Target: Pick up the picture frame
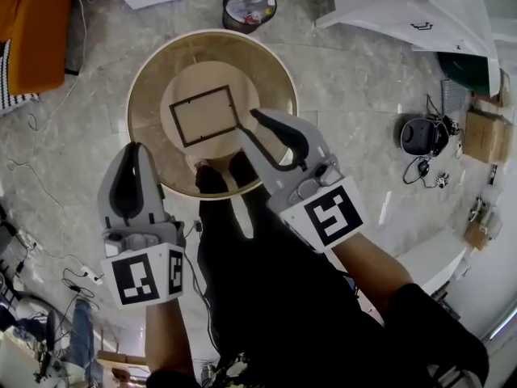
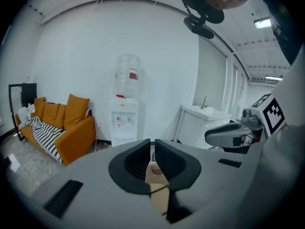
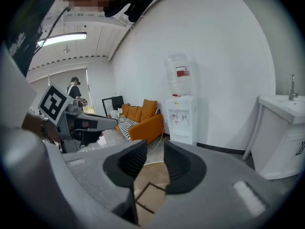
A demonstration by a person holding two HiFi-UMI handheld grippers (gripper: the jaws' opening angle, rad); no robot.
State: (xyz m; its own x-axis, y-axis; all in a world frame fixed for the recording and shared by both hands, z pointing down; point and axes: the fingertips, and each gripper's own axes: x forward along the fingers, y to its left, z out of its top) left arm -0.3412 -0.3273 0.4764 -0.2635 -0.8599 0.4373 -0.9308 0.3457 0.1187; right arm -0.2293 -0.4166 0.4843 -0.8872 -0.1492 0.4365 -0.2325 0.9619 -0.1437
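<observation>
Now the picture frame [image 1: 203,115] lies flat on the round bench [image 1: 139,95], untouched; right tool [image 1: 249,124] gapes empty near its corner, left tool [image 1: 133,148] all but closed on nothing at the rim; likely risk: jaws skating off that thin flat edge and shoving it away.

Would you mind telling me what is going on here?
A person holds tongs in each hand over a round glass table, where a picture frame lies flat. The right tongs are open near the frame's right edge; the left tongs, nearly closed, hang by the table's left rim. Neither holds anything; the frame is untouched.
</observation>
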